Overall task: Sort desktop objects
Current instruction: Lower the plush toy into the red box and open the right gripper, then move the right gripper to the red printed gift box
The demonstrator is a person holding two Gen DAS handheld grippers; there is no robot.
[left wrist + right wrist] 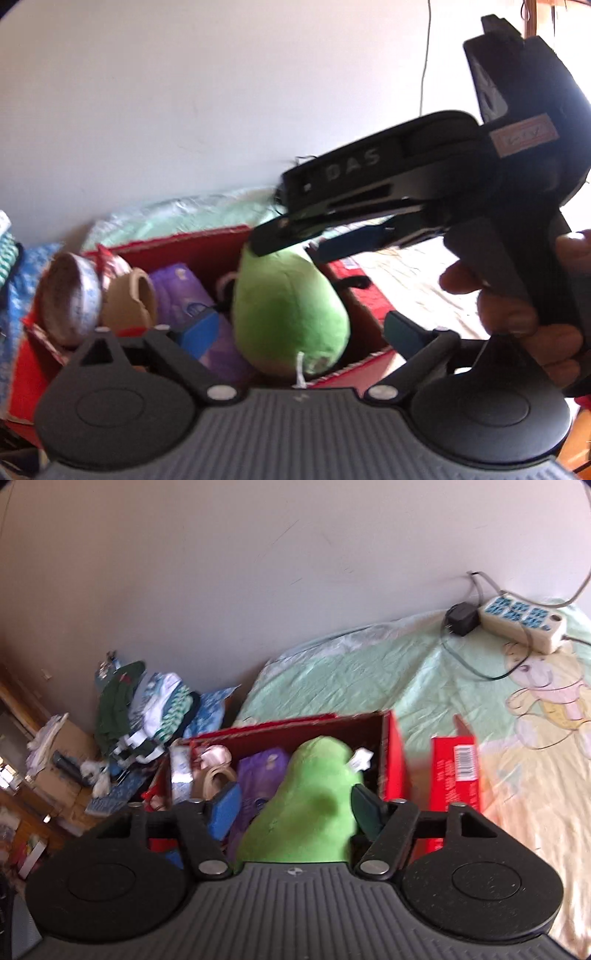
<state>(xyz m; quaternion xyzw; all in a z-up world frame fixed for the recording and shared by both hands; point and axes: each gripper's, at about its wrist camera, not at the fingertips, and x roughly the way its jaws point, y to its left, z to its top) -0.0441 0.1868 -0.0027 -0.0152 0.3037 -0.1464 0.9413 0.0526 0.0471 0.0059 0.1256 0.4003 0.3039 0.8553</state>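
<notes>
Right gripper (295, 812), which I am steering, spreads its blue pads wide on either side of a green plush toy (306, 805) without pinching it; toy stands in a red box (391, 760) among a purple pack (258, 771). Left gripper (299, 332) also gapes.

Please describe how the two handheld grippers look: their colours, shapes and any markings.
Both are black, with two round discs, a ribbed grey plate and silver pivots. The fingers carry blue pads. The right gripper shows raised letters "DAS" and a pinkish label, above the person's bare hand.
</notes>
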